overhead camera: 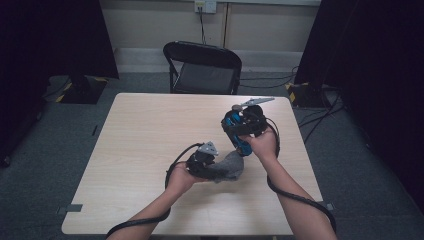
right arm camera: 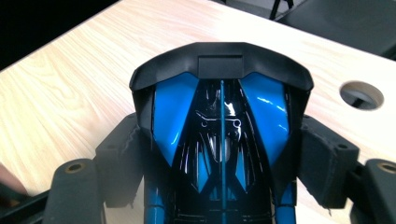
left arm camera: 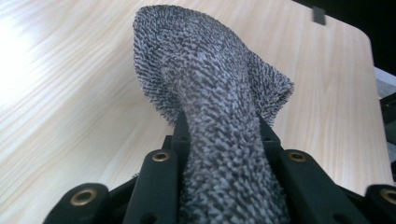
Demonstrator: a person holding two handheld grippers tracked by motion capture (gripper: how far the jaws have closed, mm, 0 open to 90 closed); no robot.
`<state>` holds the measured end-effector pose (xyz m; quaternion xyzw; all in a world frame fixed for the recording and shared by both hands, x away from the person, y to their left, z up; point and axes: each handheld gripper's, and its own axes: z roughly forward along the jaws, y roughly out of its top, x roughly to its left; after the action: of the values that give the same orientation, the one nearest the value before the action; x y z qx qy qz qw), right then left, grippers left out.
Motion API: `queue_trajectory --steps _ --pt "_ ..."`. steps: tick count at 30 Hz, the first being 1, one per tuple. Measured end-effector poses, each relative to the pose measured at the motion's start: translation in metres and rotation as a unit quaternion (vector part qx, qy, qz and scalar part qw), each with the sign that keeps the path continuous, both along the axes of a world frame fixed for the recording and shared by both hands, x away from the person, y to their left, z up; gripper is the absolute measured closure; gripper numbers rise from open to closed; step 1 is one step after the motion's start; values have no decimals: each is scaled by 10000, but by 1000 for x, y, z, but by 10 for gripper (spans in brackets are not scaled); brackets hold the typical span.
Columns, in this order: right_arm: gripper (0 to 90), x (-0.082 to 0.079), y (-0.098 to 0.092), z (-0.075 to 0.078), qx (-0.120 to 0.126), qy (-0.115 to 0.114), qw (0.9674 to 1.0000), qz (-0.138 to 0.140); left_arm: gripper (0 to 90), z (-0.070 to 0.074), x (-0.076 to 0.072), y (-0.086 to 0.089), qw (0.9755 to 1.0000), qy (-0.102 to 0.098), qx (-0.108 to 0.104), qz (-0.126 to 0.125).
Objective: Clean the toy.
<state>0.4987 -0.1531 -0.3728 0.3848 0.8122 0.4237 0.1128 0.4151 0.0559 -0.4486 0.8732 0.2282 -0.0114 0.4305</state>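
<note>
Step in hand: wiping stage, judged from the layout; one tool carries the cloth, the other carries the toy car.
Left gripper (overhead camera: 212, 167): jaws clenched on the grey, nubby microfibre cloth (left arm camera: 212, 93); a pinched fold runs between the black jaws, the free end fans out above the pale wood-grain tabletop (left arm camera: 70, 93).
Cloth position: near the table's front edge, right of centre, bunched just beyond the left gripper, low over the table; contact with it cannot be told.
Right gripper (overhead camera: 239, 145): jaws set wide, grasping the glossy blue-and-black toy car (right arm camera: 222, 130) by its two flanks; the car is held clear of the table.
Car position: just beyond the cloth, apart from it.
Next move: bring cloth and car body into contact; this calls for a firm grip on both.
Background: black folding chair (overhead camera: 202, 67) behind the table.
</note>
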Motion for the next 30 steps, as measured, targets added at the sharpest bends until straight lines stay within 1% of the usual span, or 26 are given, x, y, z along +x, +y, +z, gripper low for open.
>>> queue_trajectory --steps 2,4,6,7,9,14,17,20,26,27,30 --pt "259 0 -6 -3 -44 11 10000 -57 699 0 2 9 9999 -37 58 119" --pt "259 0 -13 -6 -40 59 9999 -114 699 1 4 18 9997 -57 64 236" --pt "259 0 -19 -9 -89 75 9998 -167 699 2 6 25 9993 -111 131 324" --pt "259 0 -23 -11 -122 89 9997 -192 699 2 7 29 9992 -100 116 380" --pt "259 0 -31 -16 -175 141 9994 -248 699 4 9 37 9988 -142 115 456" --pt "259 0 -51 -25 -235 225 9986 -415 699 5 15 53 9972 -176 155 710" --pt "259 -1 -60 -29 -291 263 9982 -463 699 5 19 62 9960 -197 176 848" --pt "259 -1 -69 -33 -318 291 9977 -529 699 5 23 70 9949 -178 152 978" --pt "259 -2 -83 -40 -340 364 9966 -662 699 7 24 81 9935 -182 173 1108" --pt "259 -2 -85 -41 -332 385 9964 -679 699 7 25 82 9934 -185 144 1123" --pt "259 -3 -89 -43 -340 400 9961 -709 699 6 25 85 9931 -194 180 1145"
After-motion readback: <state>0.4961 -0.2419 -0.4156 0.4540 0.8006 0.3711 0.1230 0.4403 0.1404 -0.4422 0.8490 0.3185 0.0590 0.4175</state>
